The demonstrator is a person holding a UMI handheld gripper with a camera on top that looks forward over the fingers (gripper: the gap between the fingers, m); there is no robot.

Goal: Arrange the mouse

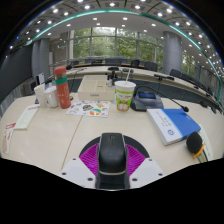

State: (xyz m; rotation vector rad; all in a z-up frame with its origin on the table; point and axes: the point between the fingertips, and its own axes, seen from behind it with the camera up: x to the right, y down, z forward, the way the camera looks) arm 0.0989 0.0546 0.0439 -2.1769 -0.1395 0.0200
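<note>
A black computer mouse (pixel 112 162) with a grey seam sits between my gripper's (pixel 112 148) two fingers, its nose pointing away from me. The magenta pads (pixel 91 157) press against both of its sides, so the gripper is shut on it. The mouse is over the near part of a pale wooden desk (pixel 60 135). Its underside is hidden, so I cannot tell whether it touches the desk.
Beyond the fingers stand a paper cup with a green band (pixel 124 95), an orange bottle (pixel 63 88) and white cups (pixel 44 96). Printed papers (pixel 90 108) lie between them. A blue-and-white book (pixel 174 123) and a black object (pixel 195 143) lie to the right.
</note>
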